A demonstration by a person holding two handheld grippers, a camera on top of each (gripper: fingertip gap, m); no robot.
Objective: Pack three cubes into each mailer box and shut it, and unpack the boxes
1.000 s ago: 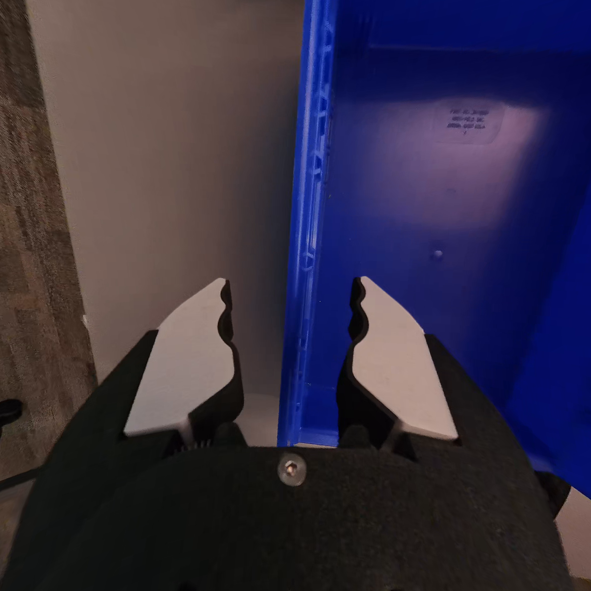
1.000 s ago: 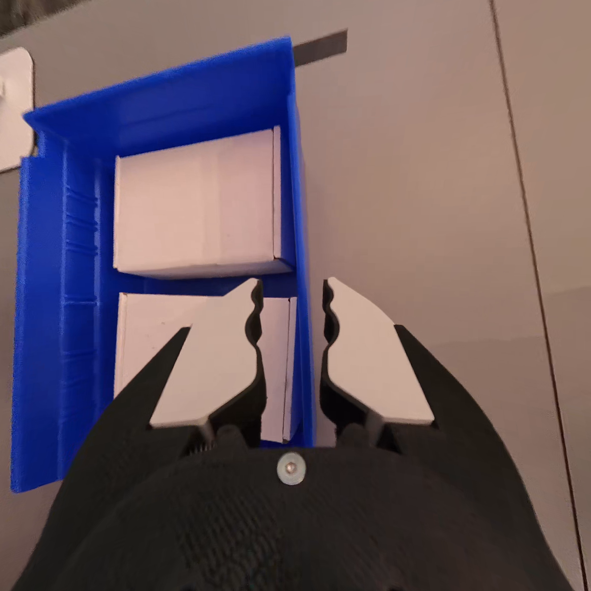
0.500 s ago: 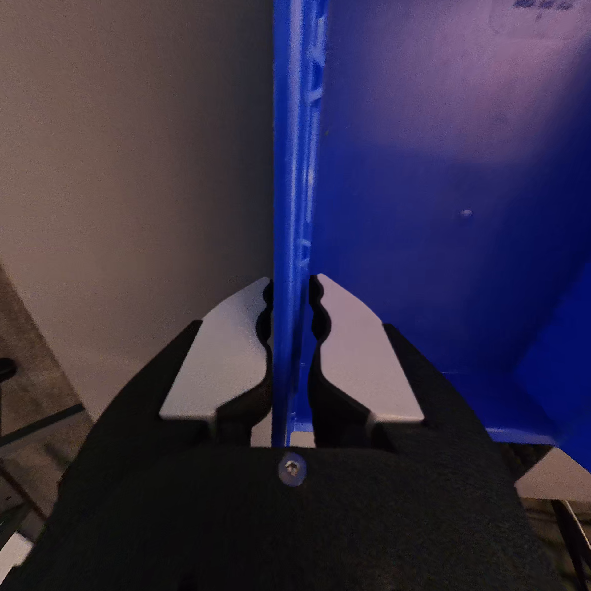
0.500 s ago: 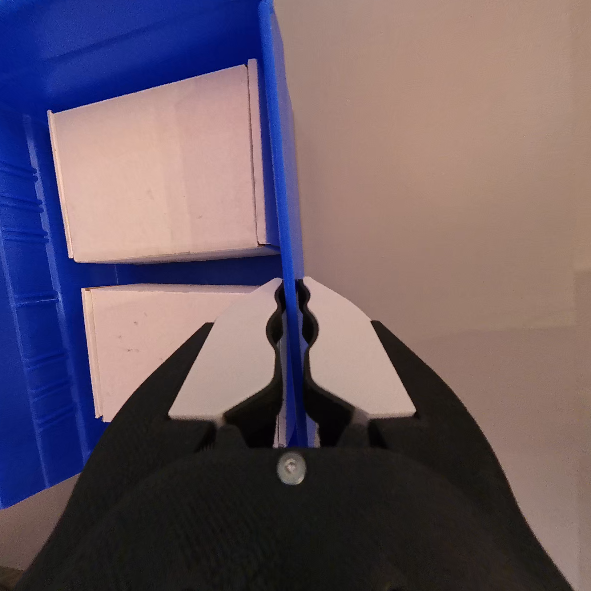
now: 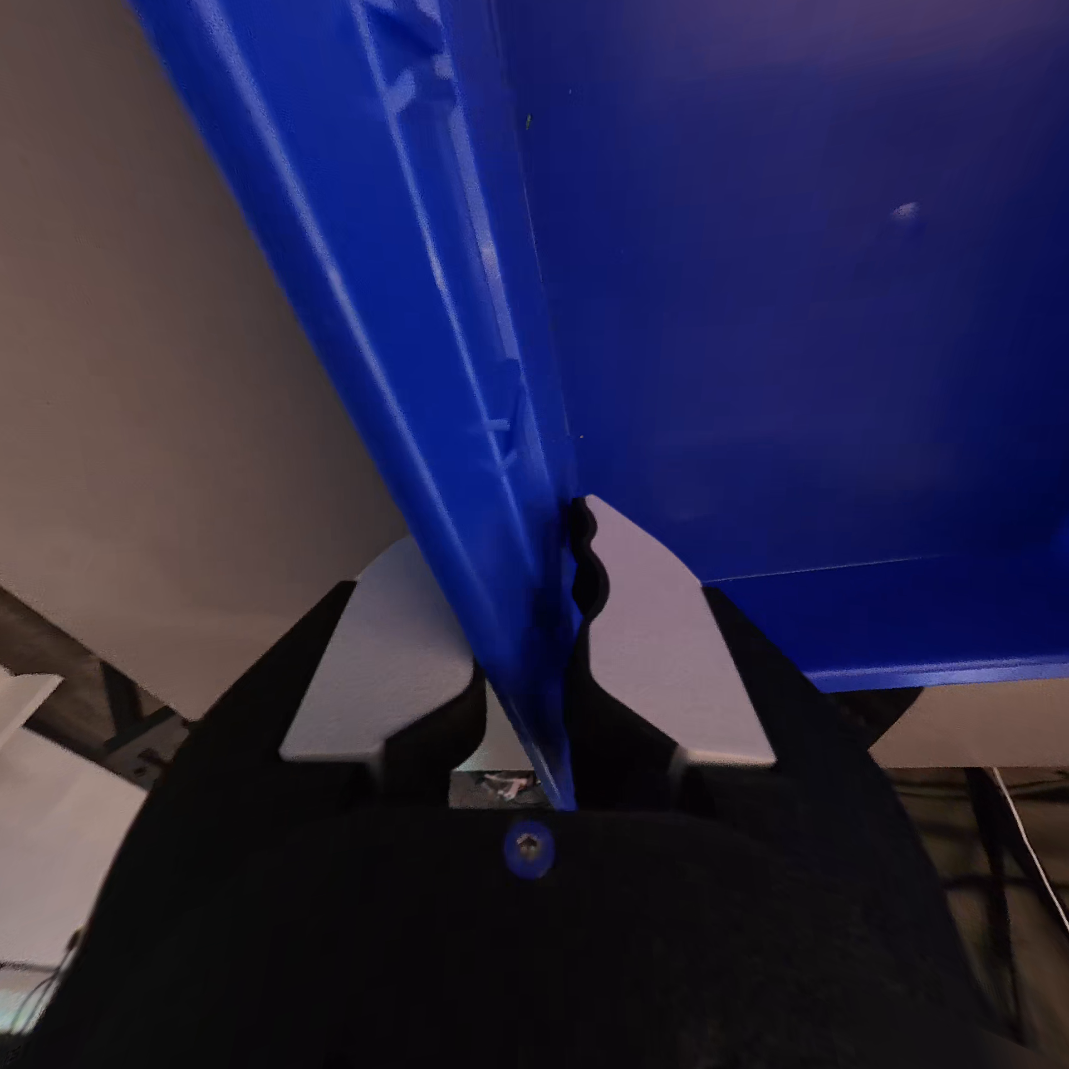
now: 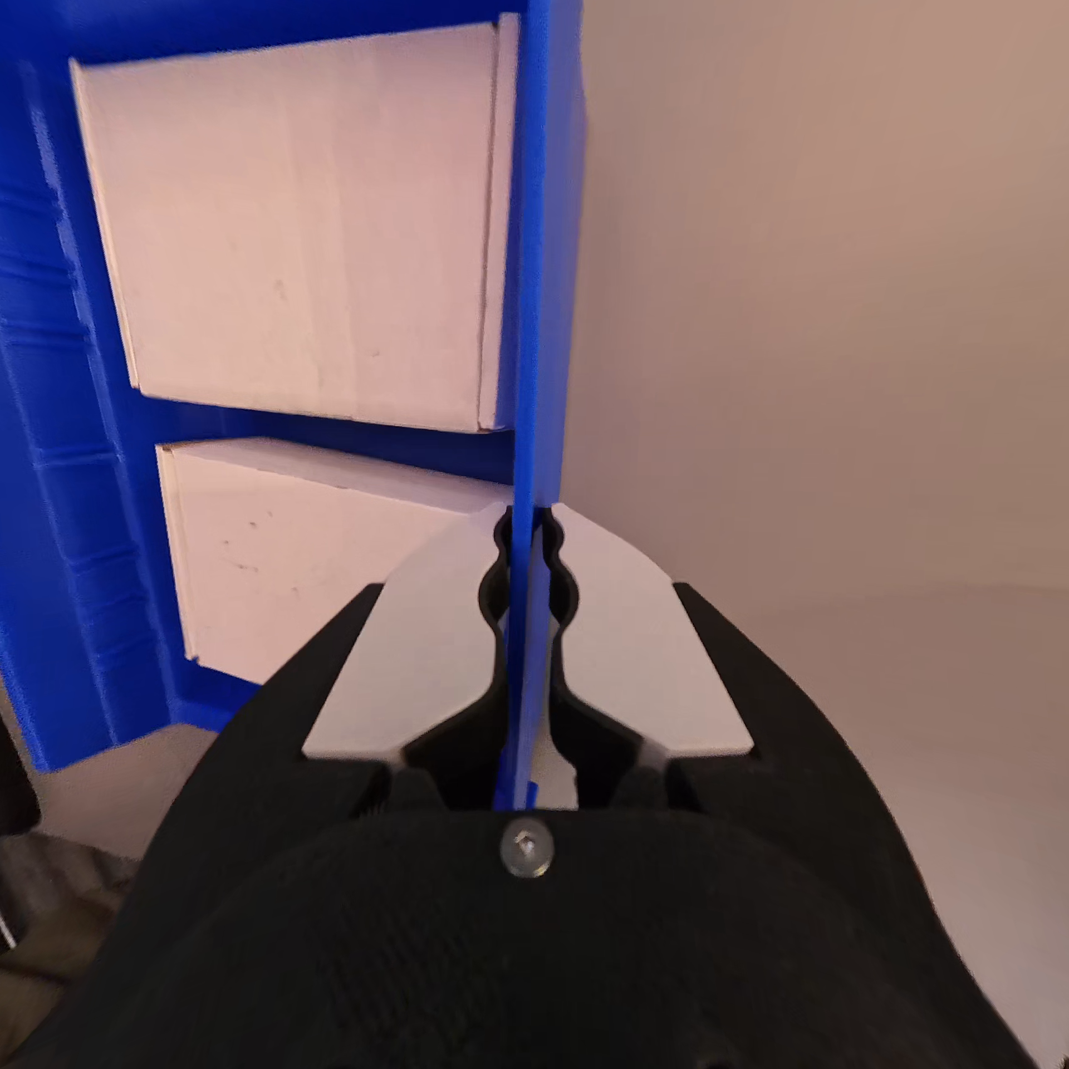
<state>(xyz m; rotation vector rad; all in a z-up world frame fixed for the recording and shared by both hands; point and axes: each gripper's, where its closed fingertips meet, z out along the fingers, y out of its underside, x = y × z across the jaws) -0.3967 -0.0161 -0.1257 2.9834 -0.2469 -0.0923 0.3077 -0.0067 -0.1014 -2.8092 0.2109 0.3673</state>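
Beige table (image 6: 810, 347), boxed blue bin (image 6: 538, 289)

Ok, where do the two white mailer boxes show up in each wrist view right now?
Left wrist view: not in it; only bare blue bin floor and wall show.
Right wrist view: upper mailer box top left, lower mailer box below it, both inside the bin.
Shared landmark: the blue bin wall, clamped by the left gripper and the right gripper.
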